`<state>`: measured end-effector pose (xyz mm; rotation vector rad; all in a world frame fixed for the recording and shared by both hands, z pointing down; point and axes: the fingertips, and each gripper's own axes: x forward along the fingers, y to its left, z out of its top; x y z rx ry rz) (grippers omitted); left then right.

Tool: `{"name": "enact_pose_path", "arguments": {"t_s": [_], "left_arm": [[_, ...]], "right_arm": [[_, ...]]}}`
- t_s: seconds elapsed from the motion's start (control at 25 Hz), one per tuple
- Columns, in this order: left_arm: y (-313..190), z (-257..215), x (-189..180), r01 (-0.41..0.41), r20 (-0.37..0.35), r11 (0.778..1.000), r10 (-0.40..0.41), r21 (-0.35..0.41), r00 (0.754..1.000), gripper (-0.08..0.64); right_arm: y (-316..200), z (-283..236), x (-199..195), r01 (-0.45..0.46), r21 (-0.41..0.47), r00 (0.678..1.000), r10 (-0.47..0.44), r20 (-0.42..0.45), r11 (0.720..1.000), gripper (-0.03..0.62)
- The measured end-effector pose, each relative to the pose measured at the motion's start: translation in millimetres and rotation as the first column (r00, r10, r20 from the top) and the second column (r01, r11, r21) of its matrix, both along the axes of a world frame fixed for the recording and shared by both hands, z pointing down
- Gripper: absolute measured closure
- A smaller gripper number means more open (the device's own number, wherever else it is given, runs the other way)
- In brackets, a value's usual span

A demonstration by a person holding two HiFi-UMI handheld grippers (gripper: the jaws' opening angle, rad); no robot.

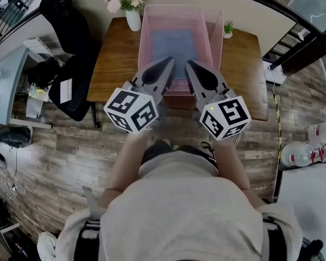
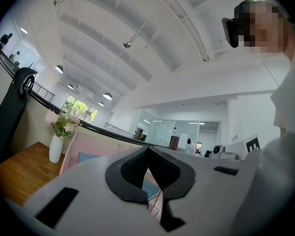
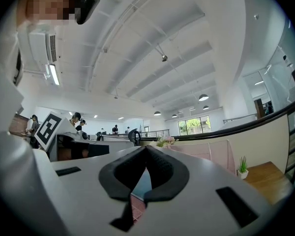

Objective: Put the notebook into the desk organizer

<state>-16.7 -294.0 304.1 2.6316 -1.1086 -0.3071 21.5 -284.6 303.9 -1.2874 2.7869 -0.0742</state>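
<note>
1. My left gripper (image 1: 170, 62) is clenched, its pads meeting with nothing between them. The right gripper (image 1: 188, 63) is clamped the same way, also empty.
2. The blue-grey notebook (image 1: 174, 47) lies flat inside the pink mesh desk organizer (image 1: 143, 37) at the upper centre of the frame, so I judge the placement done.
3. Both sets of tips sit just at the organizer's near rim. I reckon a careless forward push could shove the light mesh box across the wooden desk (image 1: 114, 53).
4. If it slid toward the upper left, it might tip the white vase of flowers (image 1: 133, 19) just beside its corner. The small potted plant (image 1: 227, 29) is at risk on the right.
</note>
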Motion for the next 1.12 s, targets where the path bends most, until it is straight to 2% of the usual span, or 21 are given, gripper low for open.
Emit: {"name": "enact_pose_path", "arguments": {"t_s": [0.16, 0.4, 0.64, 1.12], "left_arm": [[1.9, 6.9, 4.5, 0.022, 0.068, 1.000, -0.023, 0.017, 0.997, 0.549], [2.5, 18.7, 10.4, 0.006, 0.058, 1.000, -0.005, -0.017, 0.998, 0.549], [-0.2, 33.5, 6.1, 0.028, 0.097, 0.998, -0.023, -0.055, 0.995, 0.549], [-1.2, 40.0, 7.5, 0.016, 0.121, 0.998, -0.010, -0.056, 0.993, 0.549]], "right_arm": [[0.9, 3.4, 0.4, 0.008, -0.010, 1.000, -0.008, 0.003, 1.000, 0.588], [-0.3, 19.9, 1.0, 0.013, -0.050, 1.000, -0.013, -0.001, 0.999, 0.588], [1.8, 25.4, 1.5, 0.004, -0.049, 1.000, -0.005, -0.027, 0.999, 0.588], [1.4, 28.8, -0.4, 0.013, -0.068, 0.999, -0.015, -0.028, 0.998, 0.589]]}}
